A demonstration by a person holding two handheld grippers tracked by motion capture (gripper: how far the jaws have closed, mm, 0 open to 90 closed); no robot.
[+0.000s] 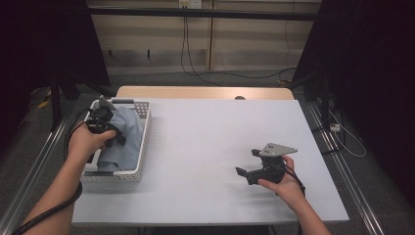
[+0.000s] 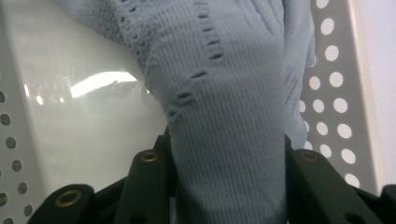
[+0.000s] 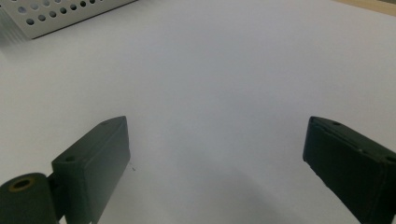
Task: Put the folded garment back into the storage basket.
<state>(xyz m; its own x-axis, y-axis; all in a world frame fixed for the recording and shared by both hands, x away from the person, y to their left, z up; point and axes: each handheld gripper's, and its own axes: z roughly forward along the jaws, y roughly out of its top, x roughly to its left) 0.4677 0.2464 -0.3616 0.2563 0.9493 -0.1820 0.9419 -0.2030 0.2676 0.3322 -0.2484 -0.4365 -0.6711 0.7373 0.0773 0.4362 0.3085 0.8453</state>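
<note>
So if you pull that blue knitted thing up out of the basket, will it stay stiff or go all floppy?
Probably floppy: the blue knit garment already bunches and folds between the left gripper jaws. It looks light and should dangle and stretch rather than hold shape. The knit's holes might snag on the white basket.

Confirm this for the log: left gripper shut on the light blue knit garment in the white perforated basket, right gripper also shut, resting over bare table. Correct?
Not quite. The right gripper is open: the right gripper view shows its jaws spread wide over the bare table. The rest holds: the left gripper is shut on the light blue knit garment in the white perforated basket.
</note>
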